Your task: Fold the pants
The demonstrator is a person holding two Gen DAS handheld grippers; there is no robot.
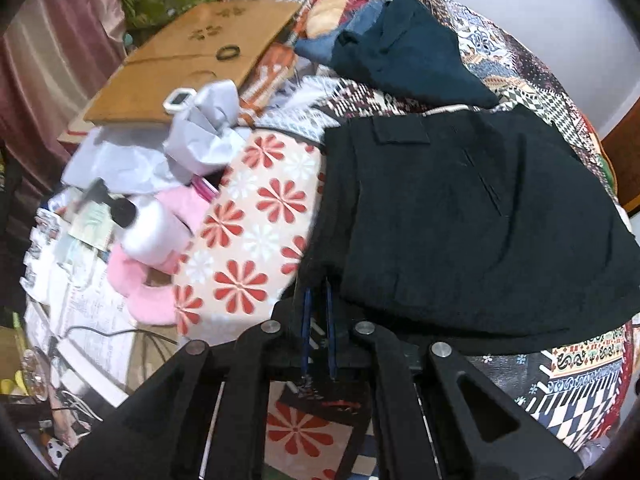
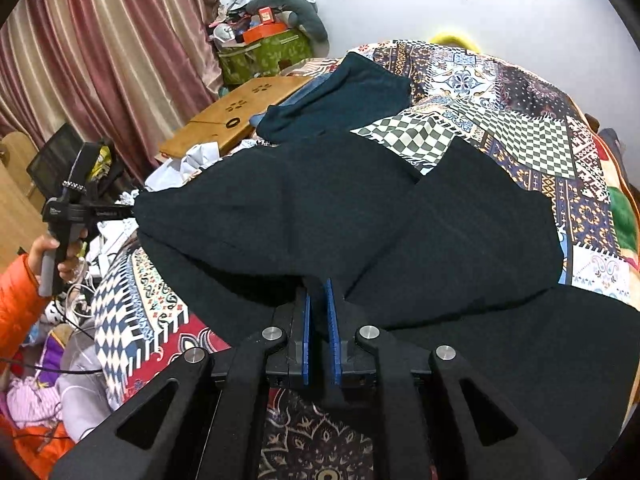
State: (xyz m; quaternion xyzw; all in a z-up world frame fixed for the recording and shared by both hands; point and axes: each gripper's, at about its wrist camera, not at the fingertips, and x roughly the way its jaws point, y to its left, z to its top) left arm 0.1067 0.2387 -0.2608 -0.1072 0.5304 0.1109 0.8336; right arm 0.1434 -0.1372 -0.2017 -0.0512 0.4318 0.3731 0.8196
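**Two grippers pinch dark pants on a patchwork bed**

At the bottom centre of the right wrist view, the right gripper (image 2: 318, 300) has its blue pads nearly together on a fold of the black pants (image 2: 360, 216), which spread across the middle of the frame over the patterned bedspread (image 2: 520, 136). In the left wrist view, the left gripper (image 1: 318, 292) clamps the pants' lower left edge beside a red-flowered cushion (image 1: 256, 220). Farther off, upper centre, lies a teal garment (image 1: 404, 56); a wooden board (image 1: 192, 60) sits upper left.
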